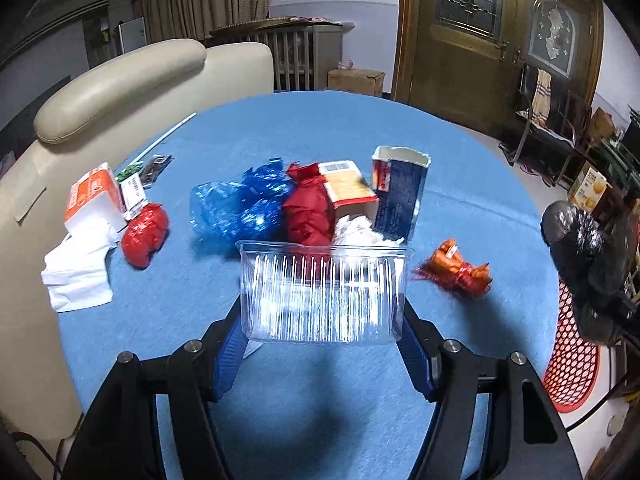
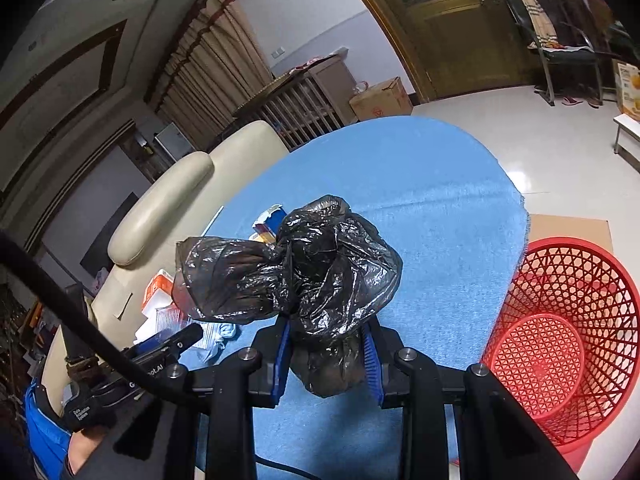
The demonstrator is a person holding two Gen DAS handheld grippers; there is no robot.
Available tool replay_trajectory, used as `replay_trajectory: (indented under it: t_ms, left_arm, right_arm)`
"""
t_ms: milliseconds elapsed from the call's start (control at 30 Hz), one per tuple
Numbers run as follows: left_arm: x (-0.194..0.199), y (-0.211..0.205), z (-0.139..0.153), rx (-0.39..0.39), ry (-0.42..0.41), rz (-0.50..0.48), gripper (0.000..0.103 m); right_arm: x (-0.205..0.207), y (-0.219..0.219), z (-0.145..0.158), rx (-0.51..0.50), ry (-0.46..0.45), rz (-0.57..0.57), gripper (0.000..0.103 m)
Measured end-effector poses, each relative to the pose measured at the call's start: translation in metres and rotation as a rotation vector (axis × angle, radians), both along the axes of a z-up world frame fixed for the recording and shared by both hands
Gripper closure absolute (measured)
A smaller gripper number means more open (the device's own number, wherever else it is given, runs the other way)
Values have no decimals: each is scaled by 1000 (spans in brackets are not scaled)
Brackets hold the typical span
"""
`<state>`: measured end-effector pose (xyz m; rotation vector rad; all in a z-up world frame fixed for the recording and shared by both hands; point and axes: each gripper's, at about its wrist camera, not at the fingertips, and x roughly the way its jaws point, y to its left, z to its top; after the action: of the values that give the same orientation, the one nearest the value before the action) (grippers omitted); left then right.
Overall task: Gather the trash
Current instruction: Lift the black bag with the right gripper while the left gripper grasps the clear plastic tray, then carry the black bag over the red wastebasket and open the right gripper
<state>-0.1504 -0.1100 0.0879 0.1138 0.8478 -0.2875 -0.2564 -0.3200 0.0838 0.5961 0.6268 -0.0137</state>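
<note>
My left gripper (image 1: 323, 324) is shut on a clear ribbed plastic tray (image 1: 324, 292) and holds it above the blue table (image 1: 320, 392). Behind it lie blue plastic wrap (image 1: 240, 208), a red bag (image 1: 310, 208), white tissue (image 1: 360, 232), a torn blue carton (image 1: 400, 192) and an orange wrapper (image 1: 456, 270). My right gripper (image 2: 326, 354) is shut on a crumpled black plastic bag (image 2: 304, 264), held above the table near its right edge. The red mesh basket (image 2: 560, 336) stands on the floor to the right. The left gripper with the tray also shows in the right wrist view (image 2: 176, 332).
At the table's left lie an orange-white box (image 1: 94, 200), white paper (image 1: 76, 276), a red crumpled wrapper (image 1: 144, 234) and small packets (image 1: 144, 176). A cream sofa (image 1: 120, 88) borders the table on the left. Brown cardboard (image 2: 568, 228) lies under the basket.
</note>
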Motion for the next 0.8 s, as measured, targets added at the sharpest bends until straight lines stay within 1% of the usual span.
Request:
replay_trajectory:
  t_ms: [200,333,567,800]
  left_arm:
    - [8,-19,0,-45,8,-40,33]
    - [8,-21,-3,-75,30,-57,33]
    - [7,-15,-3,-90,38,-55,33]
    - [3,-24,0,-93,34,-74,33]
  right_arm:
    - [-5,0,9,-42,13,-38,70]
    - [-9,2,13,-63,24,-65,70]
    - [-5,20,16,-91,38,-55,70]
    - [-15,10,21,-104,24,-74,70]
